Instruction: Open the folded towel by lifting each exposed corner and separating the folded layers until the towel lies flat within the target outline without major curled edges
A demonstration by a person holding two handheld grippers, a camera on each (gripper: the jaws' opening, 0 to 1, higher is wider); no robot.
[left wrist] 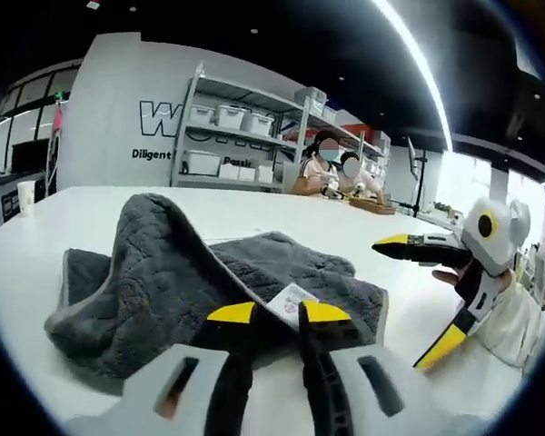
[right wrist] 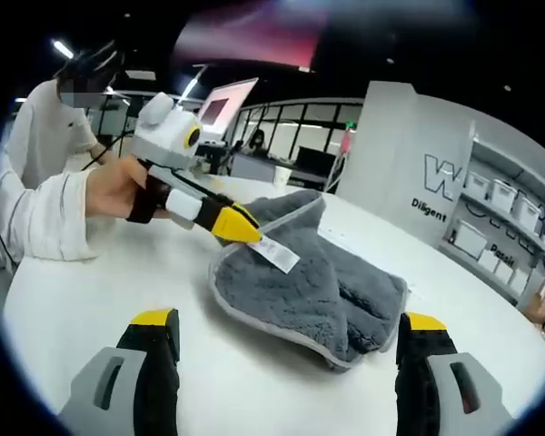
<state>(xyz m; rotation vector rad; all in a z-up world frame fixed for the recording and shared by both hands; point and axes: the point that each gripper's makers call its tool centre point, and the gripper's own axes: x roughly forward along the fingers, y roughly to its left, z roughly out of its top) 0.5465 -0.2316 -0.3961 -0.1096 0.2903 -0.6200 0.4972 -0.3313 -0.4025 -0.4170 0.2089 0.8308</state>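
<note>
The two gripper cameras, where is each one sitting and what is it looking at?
Left gripper view: rides the left gripper, shut on the grey towel at its white label, facing shelves; the right gripper enters from the right.
Right gripper view: rides the open right gripper, looking across the white table at the person's hand.
Shared: towel, table, left gripper.

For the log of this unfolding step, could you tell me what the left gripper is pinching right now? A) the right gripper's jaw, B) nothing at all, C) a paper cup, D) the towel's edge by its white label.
D: in the right gripper view, the left gripper is closed on the edge of the grey towel, right at the white label.
</note>
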